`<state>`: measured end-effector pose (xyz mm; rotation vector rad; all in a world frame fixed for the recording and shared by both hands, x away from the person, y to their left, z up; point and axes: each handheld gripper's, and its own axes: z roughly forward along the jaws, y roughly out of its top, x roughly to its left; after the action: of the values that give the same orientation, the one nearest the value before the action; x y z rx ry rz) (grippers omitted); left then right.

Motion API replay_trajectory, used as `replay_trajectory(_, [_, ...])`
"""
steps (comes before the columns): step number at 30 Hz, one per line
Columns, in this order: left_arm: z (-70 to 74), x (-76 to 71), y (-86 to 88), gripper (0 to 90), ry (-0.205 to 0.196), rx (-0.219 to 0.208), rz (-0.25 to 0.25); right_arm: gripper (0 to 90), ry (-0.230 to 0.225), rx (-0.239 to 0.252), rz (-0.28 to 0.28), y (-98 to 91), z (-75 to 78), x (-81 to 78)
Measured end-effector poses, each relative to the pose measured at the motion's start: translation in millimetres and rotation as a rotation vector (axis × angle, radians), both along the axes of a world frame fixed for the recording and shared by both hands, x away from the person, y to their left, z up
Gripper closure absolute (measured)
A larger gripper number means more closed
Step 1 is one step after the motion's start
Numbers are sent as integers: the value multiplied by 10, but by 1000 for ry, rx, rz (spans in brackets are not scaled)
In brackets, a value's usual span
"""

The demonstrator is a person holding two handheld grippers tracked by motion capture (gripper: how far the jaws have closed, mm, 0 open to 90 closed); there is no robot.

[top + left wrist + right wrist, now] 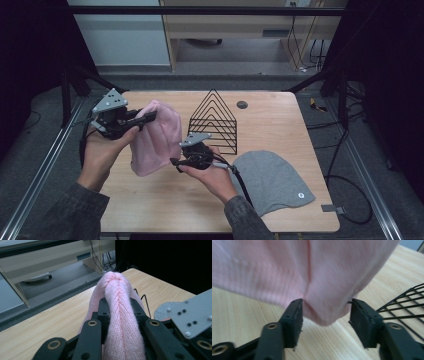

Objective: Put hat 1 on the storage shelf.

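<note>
A pink knit beanie (159, 135) hangs above the left half of the wooden table (165, 200). My left gripper (148, 116) is shut on its upper edge. In the left gripper view the bunched pink knit (119, 315) is squeezed between the left gripper's (120, 305) jaws. My right gripper (175, 163) is open at the beanie's lower right corner. In the right gripper view that corner (324, 290) hangs between the right gripper's (326, 304) spread jaws, and I cannot tell whether it touches either pad.
A black wire rack (214, 121) with triangular dividers stands at the table's middle, just behind my right hand; its wires (404, 305) are close to the right jaw. A grey beanie (274, 181) lies flat at the front right. A round cable hole (242, 104) sits behind the rack.
</note>
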<state>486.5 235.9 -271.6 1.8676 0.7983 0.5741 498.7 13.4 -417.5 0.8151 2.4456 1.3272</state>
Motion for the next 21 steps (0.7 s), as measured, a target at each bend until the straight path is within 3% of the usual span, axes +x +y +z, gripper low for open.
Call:
replay_trajectory(3, [10,-9,22,747,-3,-1,0,384,4,13,8,35,-41,11])
replay_trajectory(6, [7,-20,47,747,16,-58,-16,437,3,63,36,90,-30,29])
replay_trajectory(8, [9,-30,58,747,12,-45,-12,530,-9,85,60,123,-12,20])
replay_trajectory(9, [9,-28,63,747,14,-46,-11,634,-21,96,74,131,-2,12])
replay_trajectory(12, [14,-6,112,745,10,-36,7,805,-27,104,89,111,44,-13])
replay_trajectory(15, [31,50,188,741,6,5,13,826,-18,86,94,14,149,-52])
replay_trajectory(18, [53,110,238,736,9,18,15,826,-25,51,103,-130,327,-68])
replay_trajectory(21, [103,162,279,735,7,32,22,831,-44,31,94,-296,589,-64])
